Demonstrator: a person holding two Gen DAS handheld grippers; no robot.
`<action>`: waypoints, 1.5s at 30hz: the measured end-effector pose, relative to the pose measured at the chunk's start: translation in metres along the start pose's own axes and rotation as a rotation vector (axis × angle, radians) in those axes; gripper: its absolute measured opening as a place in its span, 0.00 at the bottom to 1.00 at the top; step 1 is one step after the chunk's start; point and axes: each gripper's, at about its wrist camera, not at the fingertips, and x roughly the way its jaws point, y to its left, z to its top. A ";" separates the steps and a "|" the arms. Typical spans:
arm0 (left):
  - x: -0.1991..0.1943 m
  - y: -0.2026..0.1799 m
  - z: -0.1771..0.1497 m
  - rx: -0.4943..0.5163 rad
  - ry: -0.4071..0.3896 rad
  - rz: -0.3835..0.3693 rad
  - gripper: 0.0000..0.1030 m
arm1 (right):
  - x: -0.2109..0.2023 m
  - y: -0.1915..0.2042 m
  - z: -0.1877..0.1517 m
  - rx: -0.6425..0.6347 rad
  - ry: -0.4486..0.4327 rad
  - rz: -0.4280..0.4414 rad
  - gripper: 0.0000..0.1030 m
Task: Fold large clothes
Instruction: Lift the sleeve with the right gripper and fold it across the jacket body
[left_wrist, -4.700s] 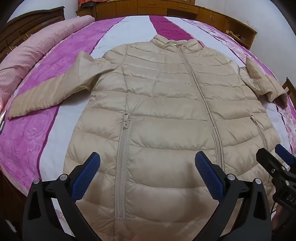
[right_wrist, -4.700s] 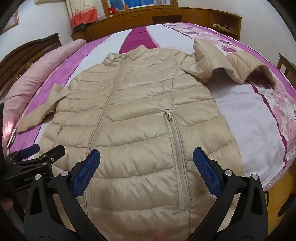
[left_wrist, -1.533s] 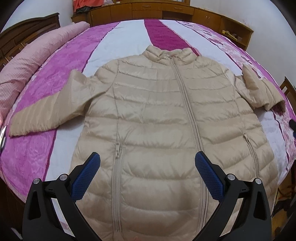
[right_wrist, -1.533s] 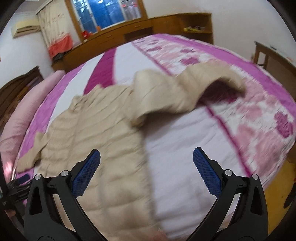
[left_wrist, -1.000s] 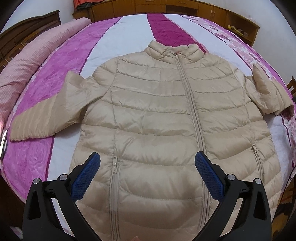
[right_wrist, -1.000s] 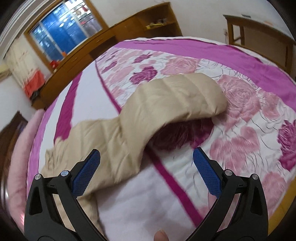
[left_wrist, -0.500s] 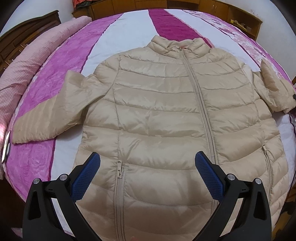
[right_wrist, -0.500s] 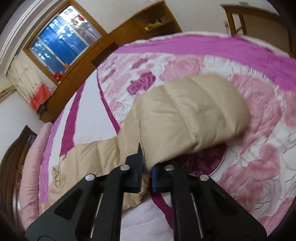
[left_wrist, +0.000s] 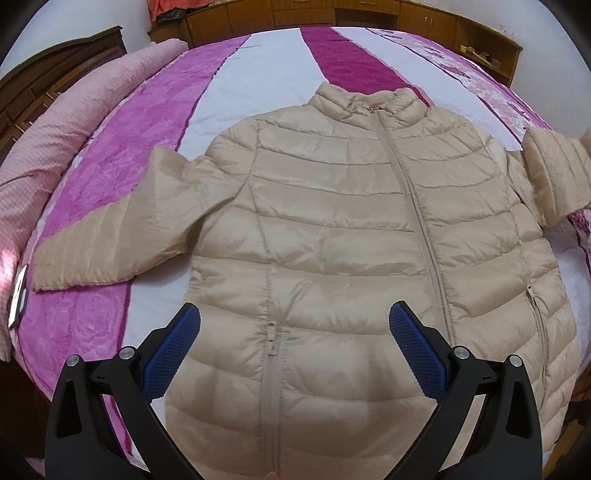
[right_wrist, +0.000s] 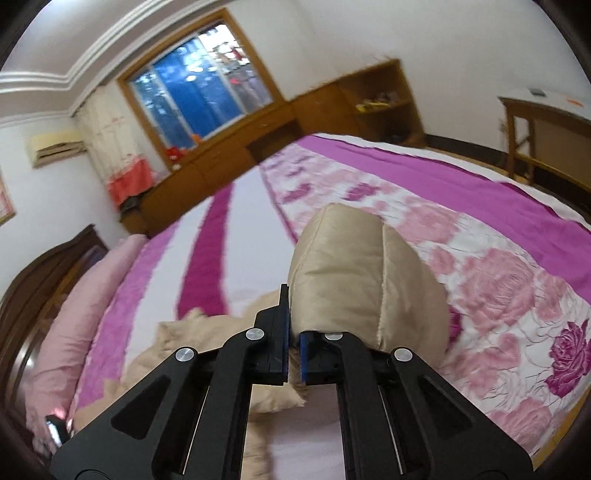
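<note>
Bed (left_wrist: 266, 62) w/ pink, magenta and white striped cover fills most of the left wrist view; floral panel runs along one side (right wrist view). Wooden cabinets (left_wrist: 369, 14) stand past its far edge, dark headboard (left_wrist: 55, 74) and a long pink bolster (left_wrist: 74, 122) at view left.

Beige quilted jacket (left_wrist: 332, 229) lies front-up on the cover, zipped, collar toward the far cabinets, hem toward the camera. One sleeve (left_wrist: 110, 236) lies flat, stretched out to view left over a magenta stripe. Other sleeve (right_wrist: 362, 280) is lifted off the bed near its cuff end and bulges up in the right wrist view; in the left wrist view it shows at the right edge, raised.

Right gripper (right_wrist: 293, 350): jaws nearly closed, pinching the lifted sleeve's fabric btwn the blue pads (right_wrist: 303, 354).

Left gripper (left_wrist: 295, 350): jaws wide apart, nothing btwn them; hangs over the jacket's lower front, a pocket zipper (left_wrist: 271, 387) directly below. Contact w/ fabric cannot be told.

Window (right_wrist: 207, 96), blurred, on the far wall.

Small dark phone-like item (left_wrist: 16, 295) at the bed's left edge; too small to identify.
</note>
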 end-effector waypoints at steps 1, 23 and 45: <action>0.000 0.003 0.000 -0.002 0.000 0.000 0.95 | -0.003 0.012 -0.001 -0.010 -0.001 0.018 0.05; -0.001 0.087 -0.008 -0.095 -0.035 0.018 0.95 | 0.108 0.205 -0.134 -0.161 0.293 0.257 0.05; 0.012 0.099 -0.021 -0.127 -0.006 -0.016 0.95 | 0.200 0.216 -0.243 -0.143 0.565 0.188 0.17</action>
